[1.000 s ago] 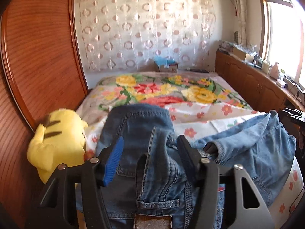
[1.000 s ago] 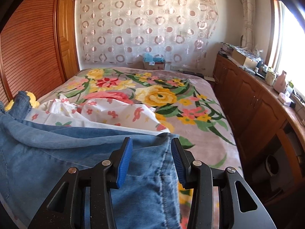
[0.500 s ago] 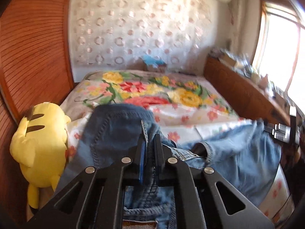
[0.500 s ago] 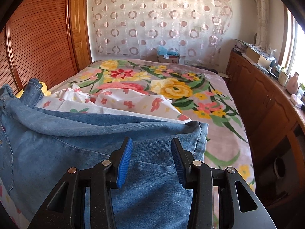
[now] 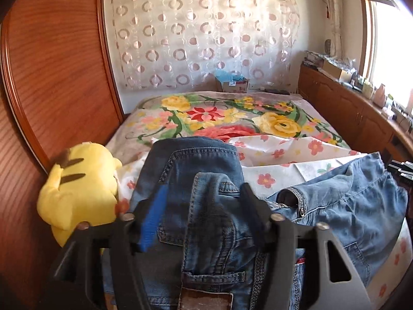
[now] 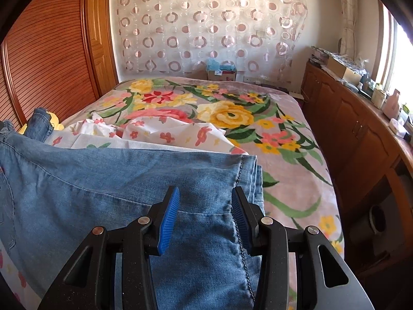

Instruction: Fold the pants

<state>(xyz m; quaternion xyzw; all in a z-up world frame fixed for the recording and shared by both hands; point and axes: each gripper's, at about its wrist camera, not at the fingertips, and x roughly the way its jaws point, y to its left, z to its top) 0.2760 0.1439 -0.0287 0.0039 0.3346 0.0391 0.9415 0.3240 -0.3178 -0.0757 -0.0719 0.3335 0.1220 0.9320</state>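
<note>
We see the pants (image 5: 206, 201) only in part: our left claw (image 5: 204, 217) and its black frame hide the waistband's lower stretch, and the leather patch at the bottom is cut off by the picture's edge. The left claw's jaws are opening, standing apart with a raised ridge of dark denim between them, the pads not pressing it. Motion blur softens the blue ribbed pad. The denim is heavy, with pale double stitching and a metal stud near the open fly.

Our right claw (image 6: 206, 206) stands apart over the paler leg fabric (image 6: 129, 186) near the hem; whether the pads touch the cloth we cannot tell. The hem's stacked layers lie near the bed's (image 6: 296, 193) right edge, the waist toward its left edge.

A yellow plush toy (image 5: 80, 188), soft and rounded, sits at the bed's left edge, half hidden behind the denim. A thin floral sheet (image 6: 160, 134) lies crumpled beyond the pants.
</note>
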